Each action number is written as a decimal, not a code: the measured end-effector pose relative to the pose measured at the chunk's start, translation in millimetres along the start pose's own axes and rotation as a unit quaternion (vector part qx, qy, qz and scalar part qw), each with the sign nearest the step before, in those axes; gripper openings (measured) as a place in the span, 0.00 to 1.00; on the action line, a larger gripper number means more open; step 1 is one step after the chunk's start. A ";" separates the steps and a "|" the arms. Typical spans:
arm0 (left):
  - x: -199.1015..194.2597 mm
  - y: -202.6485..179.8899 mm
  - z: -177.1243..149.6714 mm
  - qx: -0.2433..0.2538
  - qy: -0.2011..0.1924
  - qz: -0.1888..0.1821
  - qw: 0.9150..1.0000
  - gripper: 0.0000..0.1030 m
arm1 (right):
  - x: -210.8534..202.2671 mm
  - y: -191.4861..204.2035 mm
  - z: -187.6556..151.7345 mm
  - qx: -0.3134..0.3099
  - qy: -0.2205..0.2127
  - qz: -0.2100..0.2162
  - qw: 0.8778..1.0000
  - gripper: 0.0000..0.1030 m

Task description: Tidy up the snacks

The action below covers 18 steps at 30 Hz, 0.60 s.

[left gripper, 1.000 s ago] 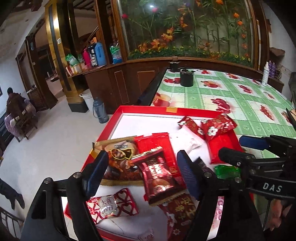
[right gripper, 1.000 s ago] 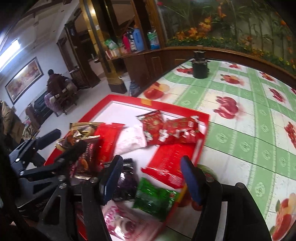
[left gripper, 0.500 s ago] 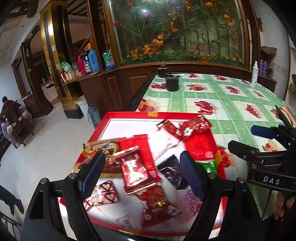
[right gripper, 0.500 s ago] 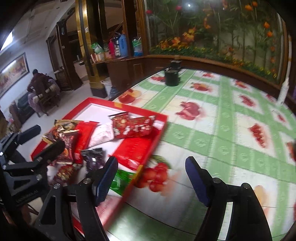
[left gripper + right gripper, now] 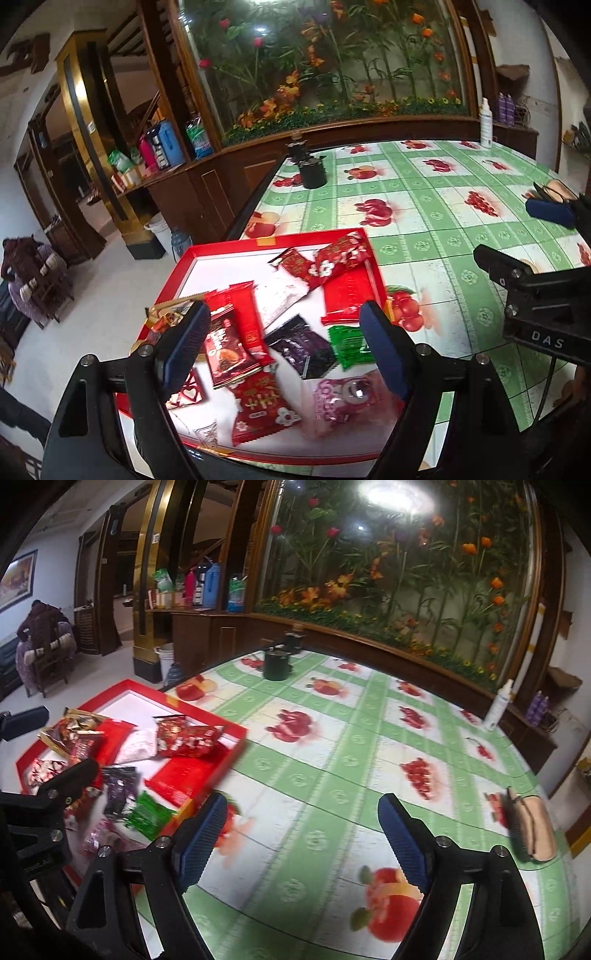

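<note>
Left gripper (image 5: 284, 347) spread wide, empty, hovering over tray (image 5: 221, 248); nothing pinched. Right gripper (image 5: 306, 834) opening, empty, over bare tablecloth (image 5: 332, 738) beside tray. Snacks (image 5: 255, 402) loose and overlapping inside tray, green packet (image 5: 347, 347) by right rim. Judged between picks: next move calls for choosing one packet, descending, closing on an edge. Farther off, black cup (image 5: 313, 171).

About eleven snack packets (image 5: 255, 325) are counted on one red tray (image 5: 218, 248), beside one black canister (image 5: 313, 171).
</note>
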<state>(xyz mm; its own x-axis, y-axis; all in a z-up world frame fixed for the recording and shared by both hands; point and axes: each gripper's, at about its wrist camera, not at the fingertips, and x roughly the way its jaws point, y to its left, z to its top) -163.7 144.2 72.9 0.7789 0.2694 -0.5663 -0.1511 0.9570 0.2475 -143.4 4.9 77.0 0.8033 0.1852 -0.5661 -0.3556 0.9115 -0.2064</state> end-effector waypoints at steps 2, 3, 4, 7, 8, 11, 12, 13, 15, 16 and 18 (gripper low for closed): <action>-1.4 -7.2 1.9 0.008 -0.002 -0.003 1.000 0.81 | 0.1 -5.7 -2.6 0.000 0.000 -0.007 1.000 0.83; -1.8 -10.7 2.6 0.012 -0.002 -0.004 1.000 0.81 | 0.3 -9.8 -4.0 0.003 0.000 -0.011 1.000 0.83; -1.7 -14.6 3.6 0.016 -0.002 -0.007 1.000 0.81 | 1.0 -13.9 -5.4 0.006 0.002 -0.013 1.000 0.83; 0.3 -22.1 5.7 0.019 0.004 -0.017 1.000 0.81 | 3.0 -24.7 -8.5 0.017 0.006 -0.013 1.000 0.83; 0.4 -24.4 6.3 0.019 0.005 -0.017 1.000 0.81 | 2.5 -26.3 -9.2 0.019 0.007 -0.013 1.000 0.83; 1.2 -26.5 6.0 0.015 0.008 -0.013 1.000 0.81 | 2.2 -29.5 -10.7 0.022 0.006 -0.012 1.000 0.83; 2.0 -25.8 6.1 0.012 0.009 -0.013 1.000 0.81 | 2.3 -29.4 -10.7 0.021 0.006 -0.012 1.000 0.83; 2.8 -25.3 5.9 0.010 0.011 -0.012 1.000 0.81 | 2.5 -29.4 -10.7 0.021 0.007 -0.012 1.000 0.83; 3.6 -22.9 5.3 0.003 0.013 -0.007 1.000 0.81 | 1.9 -29.3 -11.1 0.021 0.004 -0.012 1.000 0.83; 4.0 -21.3 5.0 -0.001 0.013 -0.004 1.000 0.81 | 1.3 -28.5 -11.0 0.020 0.003 -0.011 1.000 0.83; 4.4 -18.1 4.0 -0.005 0.014 0.001 1.000 0.81 | 0.4 -26.3 -10.9 0.018 0.000 -0.011 1.000 0.83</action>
<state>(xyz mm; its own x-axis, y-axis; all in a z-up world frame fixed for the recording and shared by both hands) -155.1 127.6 69.1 0.7617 0.2747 -0.5868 -0.1599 0.9574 0.2406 -138.9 -23.0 73.5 0.8103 0.1645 -0.5624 -0.3207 0.9278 -0.1906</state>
